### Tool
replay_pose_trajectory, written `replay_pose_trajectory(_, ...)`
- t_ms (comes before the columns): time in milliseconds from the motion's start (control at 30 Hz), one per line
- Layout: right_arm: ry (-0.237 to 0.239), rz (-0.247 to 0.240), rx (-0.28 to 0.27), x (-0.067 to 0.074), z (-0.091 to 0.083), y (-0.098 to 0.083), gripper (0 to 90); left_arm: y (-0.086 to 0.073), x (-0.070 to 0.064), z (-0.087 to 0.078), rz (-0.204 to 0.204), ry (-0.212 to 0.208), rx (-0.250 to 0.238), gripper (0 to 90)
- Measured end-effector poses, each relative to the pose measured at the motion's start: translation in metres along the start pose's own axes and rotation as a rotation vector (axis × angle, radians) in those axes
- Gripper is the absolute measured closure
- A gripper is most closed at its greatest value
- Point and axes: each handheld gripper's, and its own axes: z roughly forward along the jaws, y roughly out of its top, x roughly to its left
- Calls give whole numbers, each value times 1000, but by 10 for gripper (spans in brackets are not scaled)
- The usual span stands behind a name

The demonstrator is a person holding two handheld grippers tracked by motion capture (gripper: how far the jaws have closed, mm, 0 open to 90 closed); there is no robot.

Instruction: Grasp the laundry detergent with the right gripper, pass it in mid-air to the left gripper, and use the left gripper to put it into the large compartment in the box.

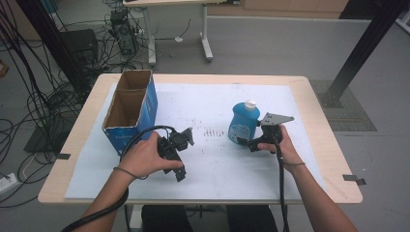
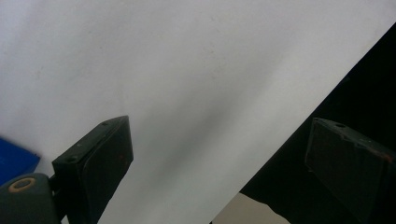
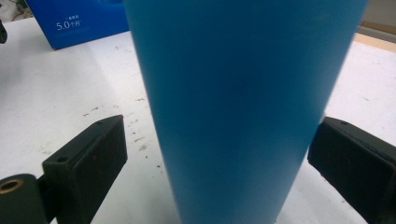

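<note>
1. An open blue cardboard box (image 1: 130, 113) is seen at the far left of the tabletop (image 1: 319, 130).
2. The left hand-held gripper (image 1: 180, 157) is held near the box, low over the white sheet (image 1: 203, 104), jaws released and empty.
3. The blue bottle (image 1: 243, 123) stands upright right of centre.
4. The right hand-held gripper (image 1: 256, 140) is placed around the bottle, jaws spread, one side apart from it.
</note>
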Motion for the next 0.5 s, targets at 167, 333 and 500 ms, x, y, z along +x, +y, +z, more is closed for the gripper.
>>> replay_pose_trajectory(167, -1, 2, -3, 0, 2, -1, 49, 0, 0, 0, -3, 0, 2, 80)
replay_pose_trajectory(333, -6, 1, -7, 0, 4, -2, 53, 0, 1, 1, -2, 0, 5, 80)
replay_pose_trajectory(500, -5, 0, -15, 0, 5, -3, 93, -1, 1, 2, -7, -2, 5, 80)
